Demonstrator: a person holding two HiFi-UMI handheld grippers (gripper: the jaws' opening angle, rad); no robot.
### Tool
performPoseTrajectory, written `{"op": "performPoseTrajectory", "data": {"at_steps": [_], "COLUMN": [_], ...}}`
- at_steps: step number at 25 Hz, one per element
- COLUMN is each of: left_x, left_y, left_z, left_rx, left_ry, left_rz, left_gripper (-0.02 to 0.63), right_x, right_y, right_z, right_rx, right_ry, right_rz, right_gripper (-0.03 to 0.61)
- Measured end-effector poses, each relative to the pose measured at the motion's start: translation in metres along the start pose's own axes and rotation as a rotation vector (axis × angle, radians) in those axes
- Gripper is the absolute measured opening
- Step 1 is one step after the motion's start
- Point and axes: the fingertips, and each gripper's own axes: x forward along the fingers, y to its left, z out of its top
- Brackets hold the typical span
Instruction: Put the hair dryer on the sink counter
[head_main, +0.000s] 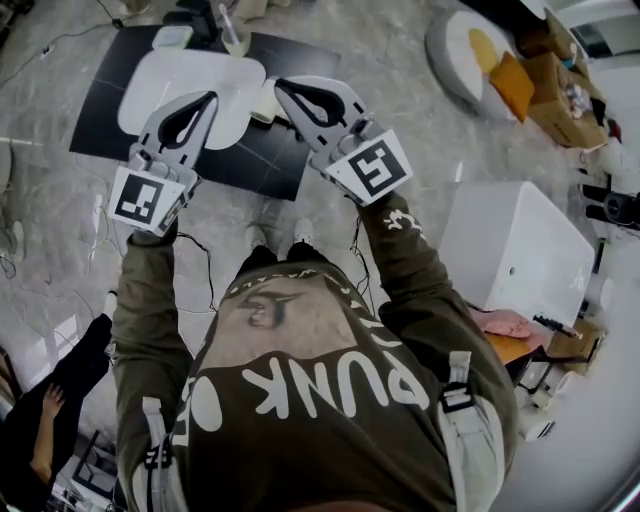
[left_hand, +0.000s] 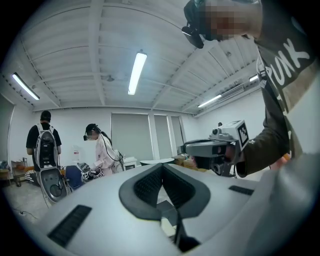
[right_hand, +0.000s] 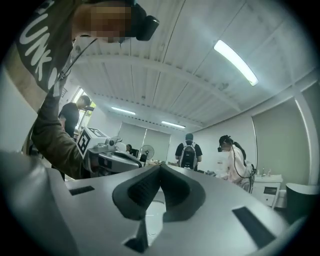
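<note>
No hair dryer shows in any view. In the head view a white sink basin (head_main: 190, 80) lies in a black counter top (head_main: 260, 165) in front of the person, far below both grippers. My left gripper (head_main: 209, 98) is held over the basin's right part, its jaws together with nothing between them. My right gripper (head_main: 280, 86) is held beside it, just right of the basin, also shut and empty. In the left gripper view the dark pads of the left gripper (left_hand: 161, 166) meet at the tip. The right gripper view shows the right gripper (right_hand: 161, 165) the same way.
A faucet (head_main: 228, 30) stands behind the basin. A white cabinet (head_main: 520, 250) is at the right, cardboard boxes (head_main: 560, 85) and a round cushion (head_main: 465, 50) at the far right. Two people (left_hand: 102, 150) stand across the room. A person's arm (head_main: 45, 430) shows at lower left.
</note>
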Motion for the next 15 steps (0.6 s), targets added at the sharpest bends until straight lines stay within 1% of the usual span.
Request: {"op": "performPoseTrajectory", "data": {"at_steps": [3, 9, 15], "left_x": [-0.002, -0.004, -0.008], "left_y": [0.002, -0.004, -0.007], "left_z": [0.001, 0.001, -0.001], "left_rx": [-0.012, -0.002, 0.001], "left_ry": [0.000, -0.002, 0.001], "left_rz": [0.013, -0.006, -0.001], "left_gripper": [0.002, 0.002, 0.002], "right_x": [0.001, 0.001, -0.001], "right_y": [0.005, 0.005, 0.012], "right_z": [-0.004, -0.010, -0.013], "right_rx": [-0.002, -0.001, -0.002], "right_ry": [0.009, 0.017, 0.019], "right_rz": [0.004, -0.005, 0.005], "right_gripper": [0.011, 0.009, 0.009]}}
